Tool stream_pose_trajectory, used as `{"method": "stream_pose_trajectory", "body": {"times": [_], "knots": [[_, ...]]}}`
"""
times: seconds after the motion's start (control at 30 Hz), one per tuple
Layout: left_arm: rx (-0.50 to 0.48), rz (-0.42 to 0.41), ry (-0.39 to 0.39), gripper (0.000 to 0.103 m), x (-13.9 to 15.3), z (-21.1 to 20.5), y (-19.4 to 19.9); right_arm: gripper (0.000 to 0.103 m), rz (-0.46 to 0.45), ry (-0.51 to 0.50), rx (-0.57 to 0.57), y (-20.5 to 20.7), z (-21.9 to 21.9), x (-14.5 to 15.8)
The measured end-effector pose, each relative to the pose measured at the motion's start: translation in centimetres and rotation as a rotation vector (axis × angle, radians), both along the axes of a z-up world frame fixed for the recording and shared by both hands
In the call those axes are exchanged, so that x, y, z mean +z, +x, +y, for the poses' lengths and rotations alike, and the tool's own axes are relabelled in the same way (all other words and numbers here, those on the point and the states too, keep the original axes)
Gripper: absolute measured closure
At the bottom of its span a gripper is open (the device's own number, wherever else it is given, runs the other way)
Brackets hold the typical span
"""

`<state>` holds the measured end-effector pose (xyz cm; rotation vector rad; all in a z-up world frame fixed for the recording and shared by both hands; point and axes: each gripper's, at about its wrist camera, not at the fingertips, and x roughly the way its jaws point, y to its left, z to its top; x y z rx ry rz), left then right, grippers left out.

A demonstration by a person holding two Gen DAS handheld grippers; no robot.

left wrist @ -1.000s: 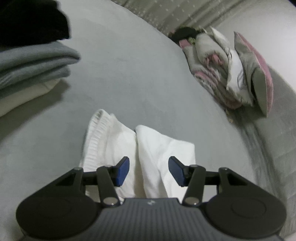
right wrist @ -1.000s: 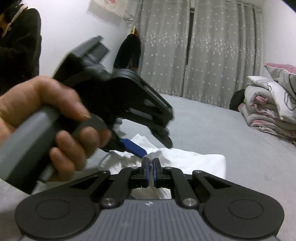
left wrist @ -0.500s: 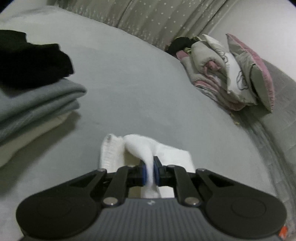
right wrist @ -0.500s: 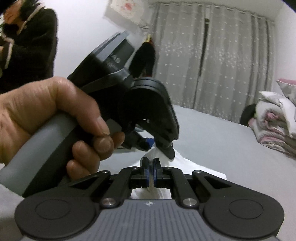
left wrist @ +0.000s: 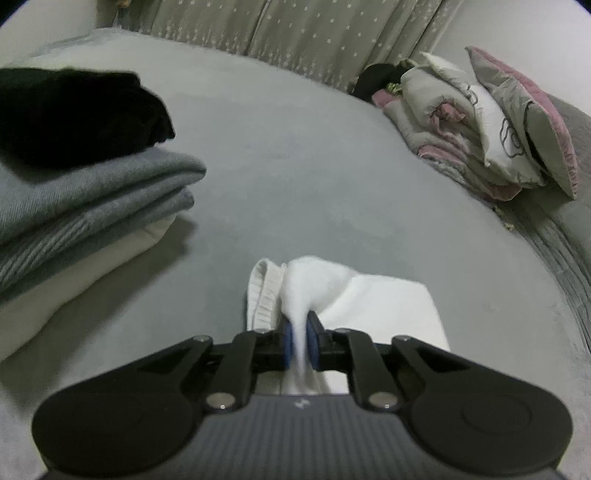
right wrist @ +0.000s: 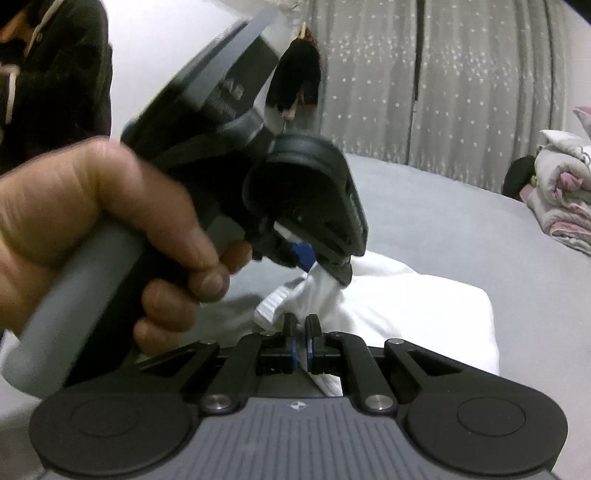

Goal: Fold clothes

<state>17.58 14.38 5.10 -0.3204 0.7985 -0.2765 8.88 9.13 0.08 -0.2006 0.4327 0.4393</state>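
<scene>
**Both grippers pinch white garment on grey bed**

My left gripper (left wrist: 300, 341) is clamped on a raised fold of the white garment (left wrist: 384, 302), its blue pads pressed narrow with the cloth bunched between them. My right gripper (right wrist: 301, 341) is likewise closed on an edge of the same white cloth, a thin layer caught between its pads. Just ahead of the right gripper and slightly above it, I see the left gripper from the side, gripped by my left hand (right wrist: 92, 229), its tip biting the fabric where a ribbed cuff (right wrist: 273, 304) hangs just left of the pinch. The rest of the garment lies folded on the bed (left wrist: 295, 155), to the right of both grippers. Further out to the left of my left gripper sits a stack of folded clothes (left wrist: 85, 192), black on grey on cream. Far ahead to the right, rolled bedding and pillows (left wrist: 480, 133) rest against the starred curtain (left wrist: 295, 29).
</scene>
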Motion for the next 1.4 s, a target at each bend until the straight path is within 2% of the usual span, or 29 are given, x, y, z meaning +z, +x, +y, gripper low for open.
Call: {"method": "stream_pose_trajectory", "body": {"times": [0.07, 0.17, 0.3, 0.4, 0.5, 0.57, 0.73, 0.77, 0.83, 0.9, 0.97, 1.03, 1.1, 1.13, 1.33, 1.4], "knots": [[-0.018, -0.029, -0.005, 0.095, 0.4, -0.3, 0.0, 0.095, -0.007, 0.023, 0.005, -0.2, -0.2, 0.1], [-0.016, -0.026, -0.007, 0.095, 0.4, -0.1, 0.2, 0.096, 0.000, -0.007, 0.015, -0.7, -0.1, -0.4], [-0.002, -0.029, -0.027, 0.093, 0.4, 0.3, 0.4, 0.096, -0.004, 0.018, 0.009, -1.4, -0.6, 0.0], [0.011, -0.029, -0.039, 0.087, 0.4, 0.5, 0.5, 0.097, 0.006, 0.015, 0.014, -2.2, -0.8, 0.1], [0.014, -0.029, -0.016, 0.087, 0.2, 0.4, 0.4, 0.096, 0.019, -0.005, 0.010, -2.1, -0.7, -0.3], [0.016, -0.032, 0.000, 0.093, 0.1, 0.3, 0.4, 0.096, 0.023, -0.002, 0.017, -2.3, -0.8, -0.3], [0.039, -0.058, 0.014, 0.095, 0.7, 0.5, 0.1, 0.095, 0.022, 0.014, 0.035, -2.6, -1.3, -0.2], [0.047, -0.062, 0.015, 0.095, 0.8, 0.6, 0.1, 0.093, 0.025, 0.027, 0.043, -2.9, -1.7, 0.0], [0.057, -0.059, 0.017, 0.095, 0.8, 0.9, 0.1, 0.078, 0.025, 0.059, 0.031, -3.9, -2.7, 0.5], [0.063, -0.046, 0.022, 0.095, 0.4, 1.0, 0.3, 0.077, 0.024, 0.091, 0.006, -4.3, -4.0, 1.1], [0.063, -0.036, 0.031, 0.095, 0.1, 0.9, 0.4, 0.078, 0.036, 0.058, -0.021, -4.0, -4.8, 1.1], [0.060, -0.024, 0.032, 0.094, 0.0, 0.9, 0.5, 0.086, 0.044, 0.010, -0.044, -3.7, -5.5, 0.9], [0.061, -0.012, 0.014, 0.093, 0.1, 1.4, 0.5, 0.088, 0.043, -0.045, -0.032, -3.5, -5.4, 0.5], [0.070, -0.009, 0.007, 0.090, 0.2, 1.7, 0.4, 0.088, 0.030, -0.072, -0.020, -3.5, -5.1, 0.4], [0.104, -0.014, -0.006, 0.091, 1.5, 3.0, -0.6, 0.088, -0.075, -0.320, 0.080, -3.0, -1.7, -1.0], [0.079, -0.030, -0.046, 0.091, 1.9, 2.9, -1.0, 0.088, -0.113, -0.404, 0.108, -3.0, -0.7, -1.8]]}}
